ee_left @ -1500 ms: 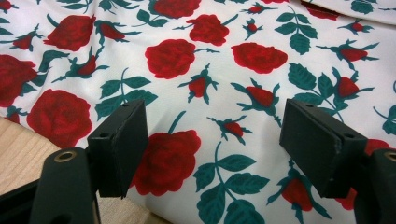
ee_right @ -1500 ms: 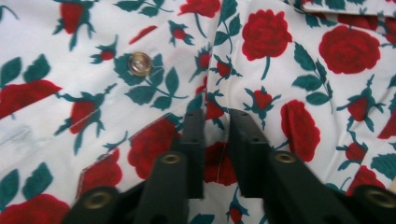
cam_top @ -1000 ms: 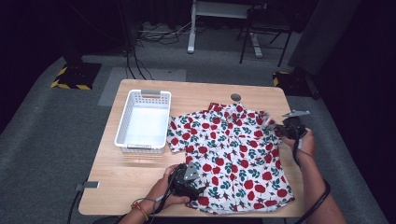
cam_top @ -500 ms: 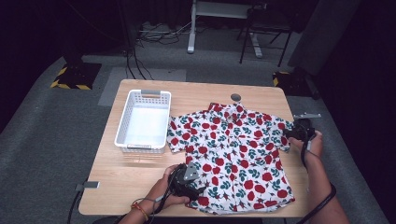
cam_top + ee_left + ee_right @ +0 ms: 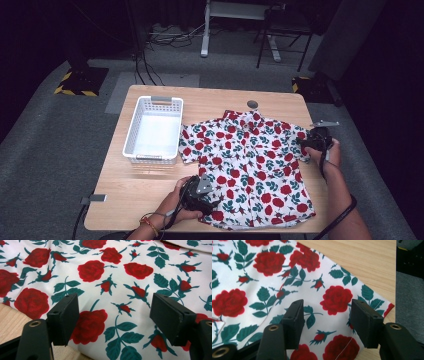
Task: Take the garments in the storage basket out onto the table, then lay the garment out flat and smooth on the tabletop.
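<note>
On the left half of the wooden table, a white basket stands just beside the shirt's near sleeve, with a strip of bare wood in front of it running to the table's near edge. The rose-printed shirt lies flat and spread over the right half, collar toward the far edge near a small grey disc; its hem comes close to the near edge and its right sleeve reaches almost to the right edge, so little open wood is left on those sides.

The left gripper rests at the shirt's lower left corner, by the hem. The left gripper view has its jaws standing wide apart above the cloth, nothing pinched between them, with the fabric's border and bare wood at the lower left. That closeness to the hem edge is hard to judge from the high view, where the hand covers it.

The right gripper sits at the right sleeve's end, by the table's right edge. Its jaws have just been opening; the right gripper view shows them apart over the sleeve, the cloth lying loose under the gap and not clamped. That view also brings out the sleeve's corner on wood and the table edge dropping to grey floor.
</note>
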`<state>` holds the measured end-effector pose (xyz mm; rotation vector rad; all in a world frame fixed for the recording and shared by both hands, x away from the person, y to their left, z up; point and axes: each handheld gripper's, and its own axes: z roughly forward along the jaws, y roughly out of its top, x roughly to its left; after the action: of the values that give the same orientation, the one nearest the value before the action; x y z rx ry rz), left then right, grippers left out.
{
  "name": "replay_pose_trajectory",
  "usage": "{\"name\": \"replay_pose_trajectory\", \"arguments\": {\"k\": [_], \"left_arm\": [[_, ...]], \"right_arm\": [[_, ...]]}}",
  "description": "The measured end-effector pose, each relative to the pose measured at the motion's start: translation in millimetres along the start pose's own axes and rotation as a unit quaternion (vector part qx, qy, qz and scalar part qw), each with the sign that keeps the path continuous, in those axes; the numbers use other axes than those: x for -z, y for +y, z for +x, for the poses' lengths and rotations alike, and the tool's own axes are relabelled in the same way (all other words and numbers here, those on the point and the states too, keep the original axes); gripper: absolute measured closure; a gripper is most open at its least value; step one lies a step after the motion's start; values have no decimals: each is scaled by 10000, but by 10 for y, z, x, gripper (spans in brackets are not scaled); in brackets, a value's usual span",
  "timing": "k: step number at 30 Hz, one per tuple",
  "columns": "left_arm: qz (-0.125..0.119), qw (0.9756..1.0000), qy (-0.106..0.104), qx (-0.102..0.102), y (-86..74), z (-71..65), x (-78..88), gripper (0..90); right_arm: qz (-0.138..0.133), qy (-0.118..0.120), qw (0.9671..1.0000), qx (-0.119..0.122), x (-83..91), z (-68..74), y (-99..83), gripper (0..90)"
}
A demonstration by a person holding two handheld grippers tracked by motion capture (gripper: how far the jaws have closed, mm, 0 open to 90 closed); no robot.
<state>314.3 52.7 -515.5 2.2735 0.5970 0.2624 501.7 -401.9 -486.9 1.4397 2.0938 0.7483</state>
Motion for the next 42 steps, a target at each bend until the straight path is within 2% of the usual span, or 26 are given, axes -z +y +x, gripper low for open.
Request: {"name": "replay_pose_trajectory", "arguments": {"k": [3, 6, 16, 24, 29, 33, 39, 40, 41, 42], "left_arm": [[-13, 10000, -8, -5, 0, 4, -3, 234], [-14, 10000, -18, -13, 1, 6, -3, 234], [-3, 10000, -26, -31, -6, 3, 7, 234], [-11, 10000, -20, -40, -29, -2, 28, 234], [-3, 10000, -24, -42, -28, -1, 30, 234], [-1, 10000, -25, -40, -28, -1, 30, 234], [0, 10000, -31, -43, -28, 0, 29, 234], [-3, 10000, -30, -43, -28, 0, 29, 234], [-1, 10000, -33, -44, -28, 1, 29, 234], [0, 10000, -33, -46, -28, 1, 29, 234]], "right_arm": [[-51, 28, 10000, -16, 9, -26, 16, 441], [-106, -41, 9999, -24, 27, -107, 55, 433], [-50, -196, 9998, 8, -15, -188, 158, 442], [134, -264, 9996, 31, -113, -214, 232, 436], [216, -268, 9993, -135, -191, -292, 208, 438], [308, -194, 9991, -206, -238, -338, 160, 476], [195, 33, 9988, -439, -244, -417, 113, 480], [179, 43, 9989, -439, -241, -421, 106, 491], [159, 49, 9988, -464, -231, -435, 97, 550], [159, 49, 9988, -464, -231, -435, 97, 550]]}}
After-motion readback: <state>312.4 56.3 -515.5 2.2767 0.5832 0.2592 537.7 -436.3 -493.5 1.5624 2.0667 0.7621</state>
